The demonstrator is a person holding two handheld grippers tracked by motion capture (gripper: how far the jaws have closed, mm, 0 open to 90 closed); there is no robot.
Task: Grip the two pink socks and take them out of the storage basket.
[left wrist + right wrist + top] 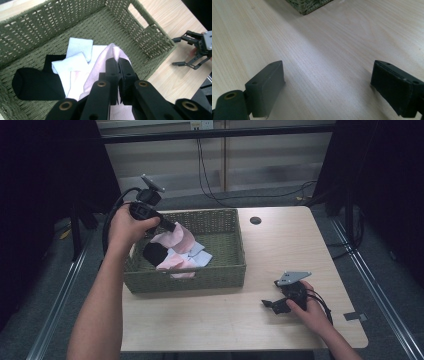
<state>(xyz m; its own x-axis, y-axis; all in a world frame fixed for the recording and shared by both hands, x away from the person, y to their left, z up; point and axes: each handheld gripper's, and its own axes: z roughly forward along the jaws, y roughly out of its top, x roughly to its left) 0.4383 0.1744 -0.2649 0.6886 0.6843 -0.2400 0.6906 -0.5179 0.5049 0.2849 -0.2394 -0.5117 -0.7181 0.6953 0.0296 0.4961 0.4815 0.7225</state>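
A pink sock (pixel 100 65) is pinched between the clenched jaws of the left gripper (pixel 172 226), which is held above the left part of a green woven basket (pixel 220 270). In the left gripper view the two black jaws are pressed together on a fold of the pink fabric, and the rest of the sock is seen draped down towards the basket floor (the lower end is hidden behind the jaws). In the high view the pink sock hangs from the gripper tip, with its lower part resting among the other socks. A black sock (pixel 35 83) is laid on the basket floor at the left of the left gripper view, touching a pale blue sock (pixel 75 55) that is folded over itself beside the pink one. The basket is placed on the left half of a light wooden table (pixel 280 250), close to the table's left edge. The right gripper (pixel 275 304) is held low over the table at the near right, well apart from the basket, with its jaws spread wide and nothing between them; in the right gripper view bare wood grain is seen between the two pads (pixel 265 86), and a corner of the basket is visible at the top edge. A small dark round hole (pixel 255 220) is set in the table behind the basket.
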